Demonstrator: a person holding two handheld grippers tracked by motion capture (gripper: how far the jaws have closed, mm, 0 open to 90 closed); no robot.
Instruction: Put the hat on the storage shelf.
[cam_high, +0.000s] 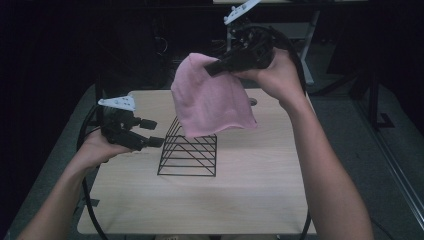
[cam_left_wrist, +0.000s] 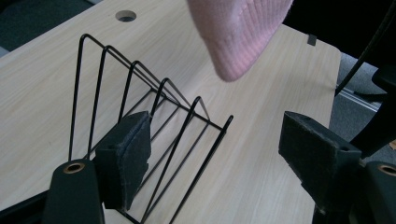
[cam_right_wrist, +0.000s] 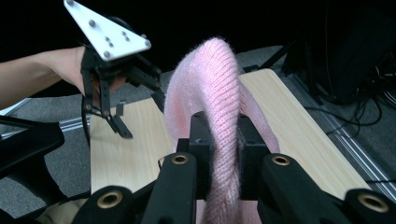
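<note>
1. Above the far side of the table, the right gripper (cam_high: 212, 68) has its two black jaws clamped on a fold of the soft pink knitted beanie (cam_high: 212, 100); in the right gripper view the ribbed fabric bulges up between the pads (cam_right_wrist: 201, 140) and loops over them.
2. The beanie hangs clear of the table, its lower hem dangling just over the top of the black wire rack with triangular dividers (cam_high: 189, 152), not resting on it as far as I can tell.
3. At the left side of the table, the left gripper (cam_high: 152, 132) hovers just beside the rack with its jaws spread wide and nothing between them; in the left gripper view the rack's wires stand right behind one pad (cam_left_wrist: 126, 158).
4. The rack stands upright near the middle of the pale wooden table (cam_high: 250, 200).
5. Judging by this, the step in hand is carrying the beanie to the rack. The next move likely calls for lowering it so the hem slips over a wire divider, with the empty gripper free to steady the rack or catch the loose hem.
</note>
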